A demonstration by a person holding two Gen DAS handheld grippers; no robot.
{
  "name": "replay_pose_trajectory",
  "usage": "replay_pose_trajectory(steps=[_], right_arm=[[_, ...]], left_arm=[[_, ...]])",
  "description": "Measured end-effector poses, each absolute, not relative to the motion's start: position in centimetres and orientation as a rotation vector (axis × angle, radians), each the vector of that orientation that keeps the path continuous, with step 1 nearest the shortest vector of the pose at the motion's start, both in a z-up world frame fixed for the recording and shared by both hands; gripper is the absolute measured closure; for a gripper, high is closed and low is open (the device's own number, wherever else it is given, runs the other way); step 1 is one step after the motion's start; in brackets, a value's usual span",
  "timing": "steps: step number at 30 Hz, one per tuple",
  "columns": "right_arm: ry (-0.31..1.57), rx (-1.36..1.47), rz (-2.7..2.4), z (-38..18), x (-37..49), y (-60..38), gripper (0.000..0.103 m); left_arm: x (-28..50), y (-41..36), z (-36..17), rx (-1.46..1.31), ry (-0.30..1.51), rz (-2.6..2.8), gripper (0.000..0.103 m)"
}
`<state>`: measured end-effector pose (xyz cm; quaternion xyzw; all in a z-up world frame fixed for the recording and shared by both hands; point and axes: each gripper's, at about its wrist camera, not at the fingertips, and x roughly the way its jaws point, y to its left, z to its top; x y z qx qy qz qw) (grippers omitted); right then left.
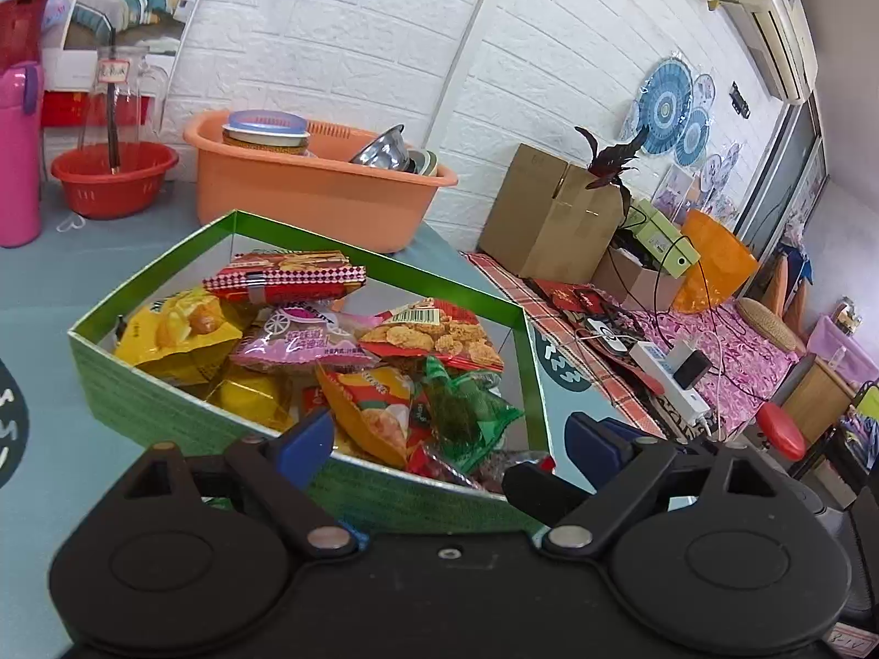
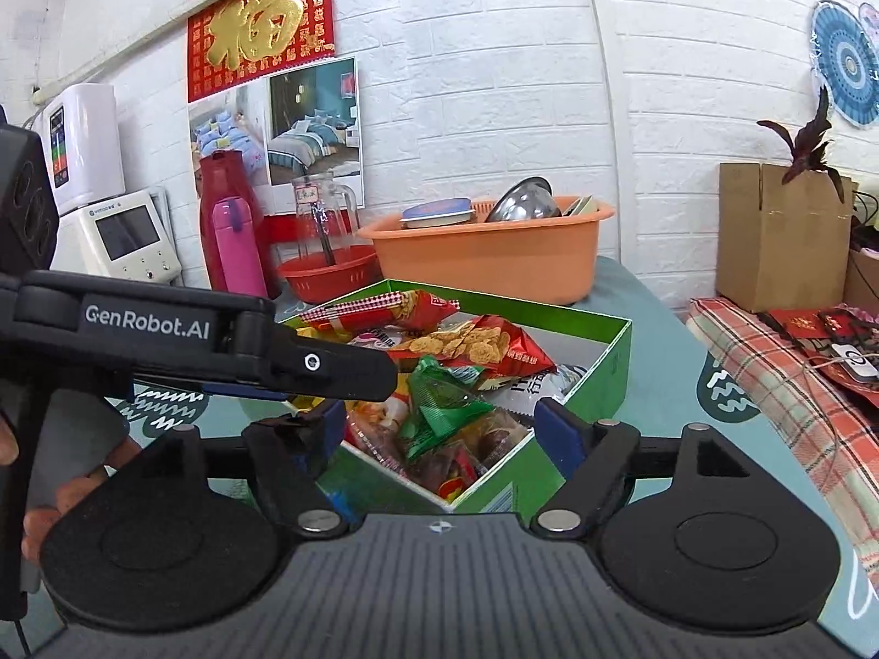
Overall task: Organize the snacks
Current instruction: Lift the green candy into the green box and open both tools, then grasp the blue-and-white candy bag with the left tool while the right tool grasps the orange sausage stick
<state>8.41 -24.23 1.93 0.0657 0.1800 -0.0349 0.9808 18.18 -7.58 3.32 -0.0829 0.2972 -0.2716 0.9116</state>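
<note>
Under the top snack packets (image 1: 307, 274), lower ones half hidden, labels perhaps unreadable.

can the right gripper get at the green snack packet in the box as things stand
Probably yes: the right gripper is open and empty, the green packet lies on top of the pile in the lidless green box, nothing covering it.
</note>
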Motion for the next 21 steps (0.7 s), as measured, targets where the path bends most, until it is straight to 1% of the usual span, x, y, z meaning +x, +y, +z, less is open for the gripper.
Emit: replay_pose_trajectory(steps=[11,16,21], right_arm=[[0.401,0.190,-0.051,1.1,4.6,-22.5,0.000],[0.485,0.211,-0.040,-0.7,4.7,-21.5,0.000],[0.552,0.253,0.010,-2.1,5.5,-20.4,0.000]], left_arm=[[14.6,-6.3,2.5,-0.126,0.625,-0.497,0.000],[14.1,-4.9,1.4,-0.136,0.661,-0.471,0.000],[13.8,-1.4,0.3,-0.190,0.703,-0.444,0.000]])
